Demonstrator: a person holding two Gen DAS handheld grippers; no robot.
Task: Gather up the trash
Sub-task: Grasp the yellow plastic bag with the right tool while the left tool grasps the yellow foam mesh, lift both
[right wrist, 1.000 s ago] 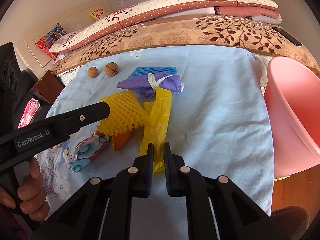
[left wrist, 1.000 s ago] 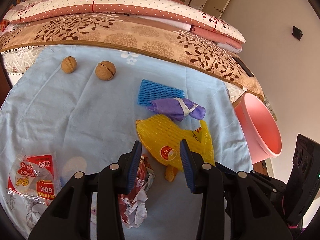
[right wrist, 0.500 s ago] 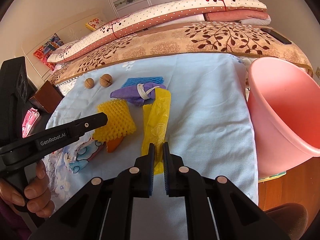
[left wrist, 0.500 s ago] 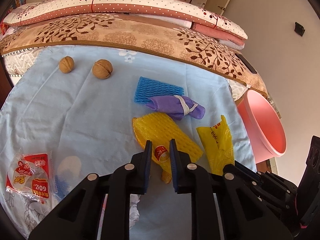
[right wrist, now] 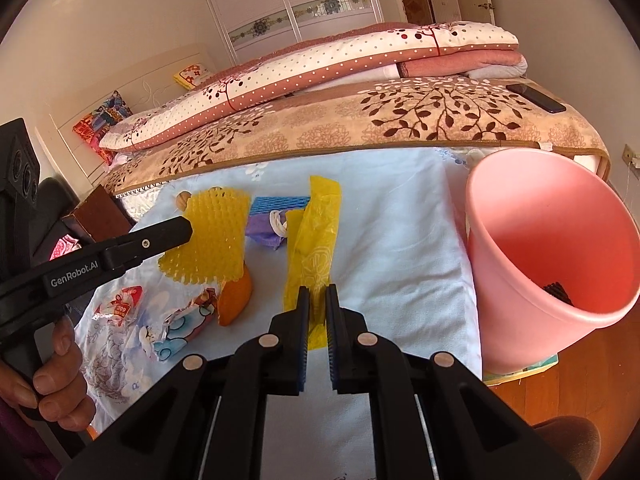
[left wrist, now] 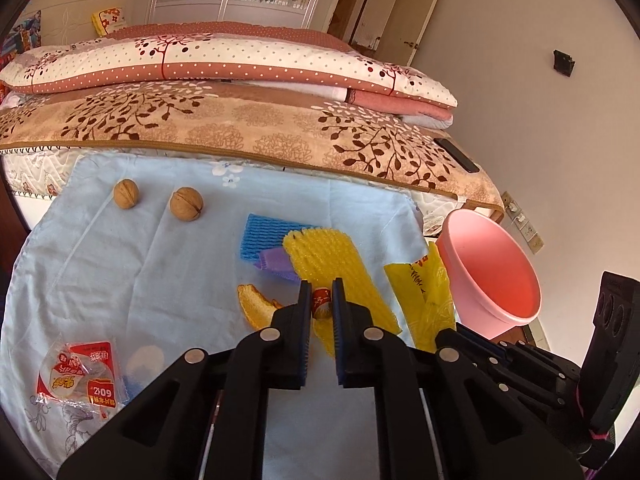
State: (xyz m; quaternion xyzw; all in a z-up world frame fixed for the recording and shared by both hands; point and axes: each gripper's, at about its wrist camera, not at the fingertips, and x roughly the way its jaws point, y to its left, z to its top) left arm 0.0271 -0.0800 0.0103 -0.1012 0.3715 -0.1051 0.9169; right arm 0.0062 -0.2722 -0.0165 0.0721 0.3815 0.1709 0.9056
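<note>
Two tongs clamped: left (left wrist: 321, 304) on yellow foam net (left wrist: 336, 256), right (right wrist: 316, 306) on yellow bag (right wrist: 314, 236).

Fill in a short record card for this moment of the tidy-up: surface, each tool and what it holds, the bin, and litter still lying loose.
surface: light blue cloth spread on a bed
left tool: jaws have just closed on the yellow foam net, lifted off the cloth
right tool: shut on the yellow plastic bag, hanging upright
bin: pink bucket beside the bed, something dark inside
loose litter: blue foam net, purple bundle, orange peel, red snack wrapper, two walnuts
</note>
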